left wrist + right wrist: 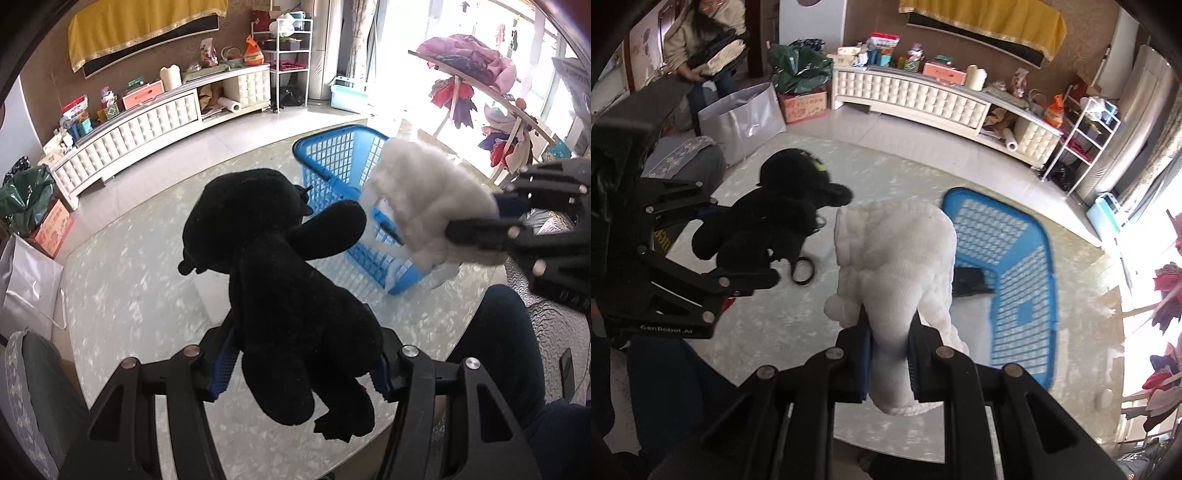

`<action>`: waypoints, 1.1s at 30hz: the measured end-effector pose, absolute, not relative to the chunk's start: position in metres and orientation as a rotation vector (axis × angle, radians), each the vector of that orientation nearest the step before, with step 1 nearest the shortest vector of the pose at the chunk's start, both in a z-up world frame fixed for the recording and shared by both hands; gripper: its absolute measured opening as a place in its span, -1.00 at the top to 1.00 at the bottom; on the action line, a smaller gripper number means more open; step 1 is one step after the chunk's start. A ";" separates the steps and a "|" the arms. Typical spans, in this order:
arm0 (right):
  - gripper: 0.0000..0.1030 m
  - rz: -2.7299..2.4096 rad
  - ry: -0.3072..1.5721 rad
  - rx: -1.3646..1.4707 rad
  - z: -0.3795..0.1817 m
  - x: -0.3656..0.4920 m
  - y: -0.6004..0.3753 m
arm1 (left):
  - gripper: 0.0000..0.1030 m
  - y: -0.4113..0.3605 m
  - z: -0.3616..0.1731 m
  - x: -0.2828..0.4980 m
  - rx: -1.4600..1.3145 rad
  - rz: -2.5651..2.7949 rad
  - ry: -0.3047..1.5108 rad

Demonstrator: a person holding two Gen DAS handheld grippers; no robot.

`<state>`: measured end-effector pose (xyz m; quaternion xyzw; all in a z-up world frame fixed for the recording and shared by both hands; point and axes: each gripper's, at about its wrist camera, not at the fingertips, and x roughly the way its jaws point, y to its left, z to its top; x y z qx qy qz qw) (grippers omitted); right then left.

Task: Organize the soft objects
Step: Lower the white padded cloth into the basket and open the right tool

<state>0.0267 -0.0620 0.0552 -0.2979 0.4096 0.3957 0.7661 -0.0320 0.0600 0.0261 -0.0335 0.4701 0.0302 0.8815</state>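
The left gripper [303, 373] clamps a black plush animal [280, 280] and the right gripper [890, 354] pinches a fluffy white knitted sock [897, 266] — both held above the glossy round table [757, 332], near the blue plastic mesh basket [1015, 258], likely their destination.

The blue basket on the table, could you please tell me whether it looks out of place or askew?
Yes: the blue basket lies tipped on its side on the table, mouth facing sideways rather than up.
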 end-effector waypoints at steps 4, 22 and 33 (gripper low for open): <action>0.71 0.807 0.895 -0.620 0.058 0.050 -0.080 | -0.11 0.059 0.024 -0.020 -0.065 0.049 0.979; 0.71 0.694 1.032 -0.655 -0.013 0.143 -0.077 | -0.11 0.061 -0.008 0.009 -0.084 0.033 1.052; 0.70 0.720 1.140 -0.715 -0.055 0.147 -0.074 | -0.12 0.069 -0.034 0.019 -0.113 0.032 1.102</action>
